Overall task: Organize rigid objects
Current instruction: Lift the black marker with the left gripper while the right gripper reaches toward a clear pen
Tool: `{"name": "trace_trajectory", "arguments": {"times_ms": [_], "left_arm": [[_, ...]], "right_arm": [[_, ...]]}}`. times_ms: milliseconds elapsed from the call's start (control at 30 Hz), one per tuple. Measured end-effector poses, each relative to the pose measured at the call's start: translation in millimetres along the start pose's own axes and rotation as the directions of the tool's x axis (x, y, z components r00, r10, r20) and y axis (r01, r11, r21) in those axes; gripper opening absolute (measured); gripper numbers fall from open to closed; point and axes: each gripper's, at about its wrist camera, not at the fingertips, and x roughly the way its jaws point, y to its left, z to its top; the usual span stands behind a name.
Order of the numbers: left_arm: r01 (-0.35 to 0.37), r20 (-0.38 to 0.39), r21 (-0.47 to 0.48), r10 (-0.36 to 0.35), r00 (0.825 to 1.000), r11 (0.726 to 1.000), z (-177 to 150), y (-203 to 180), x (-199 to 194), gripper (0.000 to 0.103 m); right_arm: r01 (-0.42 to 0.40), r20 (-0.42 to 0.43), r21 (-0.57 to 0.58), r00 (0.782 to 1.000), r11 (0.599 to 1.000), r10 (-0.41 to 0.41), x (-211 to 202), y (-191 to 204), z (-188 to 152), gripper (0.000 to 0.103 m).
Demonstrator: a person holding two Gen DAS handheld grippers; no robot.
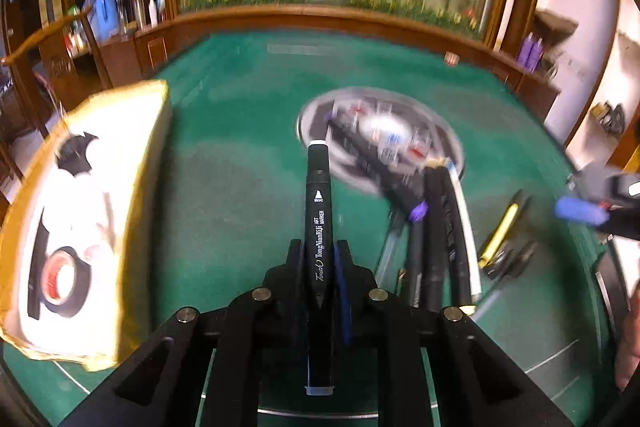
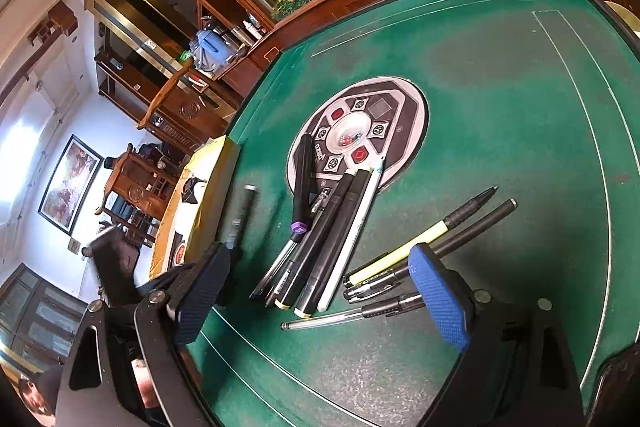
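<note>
My left gripper (image 1: 318,255) is shut on a black art marker (image 1: 319,211), which sticks out forward between the pads above the green table (image 1: 240,155). In the right wrist view the same marker (image 2: 242,211) appears blurred beside the box. A pile of black and white pens (image 1: 440,227) (image 2: 332,227) lies to the right of it, with a yellow pen (image 1: 500,231) (image 2: 404,249) and several thin pens further right. My right gripper (image 2: 320,267) stands open just above the near ends of the pile, holding nothing; one of its blue pads (image 1: 580,211) shows at the right edge.
A yellow-edged box (image 1: 140,187) (image 2: 212,195) at the left holds a roll of tape (image 1: 60,279) and a black bat-shaped piece (image 1: 76,155). A round dice panel (image 1: 444,143) (image 2: 400,107) sits mid-table. A wooden rim (image 1: 320,19) and a flower display lie behind.
</note>
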Motion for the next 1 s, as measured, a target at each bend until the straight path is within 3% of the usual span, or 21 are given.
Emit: {"name": "trace_trajectory", "arguments": {"times_ms": [100, 200, 300, 400, 533, 700, 833, 1000], "left_arm": [[-0.009, 0.091, -0.032, 0.012, 0.996, 0.999, 8.6, 17.8, -25.4, 0.014], [-0.12, 0.168, -0.091, 0.134, 0.977, 0.989, 16.8, 53.7, -46.3, 0.015], [-0.128, 0.211, -0.164, 0.162, 0.964, 0.978, 19.6, 90.1, -53.7, 0.015], [-0.145, 0.211, -0.165, 0.179, 0.961, 0.976, 24.5, 115.4, -41.8, 0.015], [-0.102, 0.15, -0.204, 0.134, 0.98, 0.974, 25.3, 135.5, -9.3, 0.015], [-0.155, 0.084, -0.155, 0.169, 0.982, 0.976, 22.9, 120.3, 7.4, 0.015], [-0.104, 0.094, -0.157, 0.119, 0.988, 0.982, 17.5, 104.2, -8.0, 0.015], [-0.022, 0.167, -0.079, 0.035, 0.985, 0.997, 10.5, 62.6, -45.8, 0.015]], "right_arm": [[0.003, 0.002, 0.001, 1.0, 1.0, -0.003, 0.1, -0.6, 0.1, 0.091], [0.002, 0.002, -0.001, 1.0, 1.0, -0.002, 0.4, -0.3, 0.7, 0.091], [0.001, 0.0, 0.001, 1.0, 1.0, -0.001, 1.1, -0.2, 0.9, 0.091], [0.003, 0.002, 0.002, 1.0, 1.0, -0.003, 1.4, -0.3, 0.5, 0.091], [0.015, 0.016, 0.021, 1.0, 1.0, -0.015, -0.5, -6.2, 2.9, 0.091], [0.034, 0.011, 0.048, 0.999, 0.998, -0.035, 0.9, -17.0, 6.8, 0.091], [0.074, 0.004, 0.073, 0.997, 0.995, -0.075, 2.5, -29.1, 8.7, 0.091], [0.102, -0.024, 0.073, 0.995, 0.992, -0.101, 2.9, -42.7, 4.3, 0.091]]}}
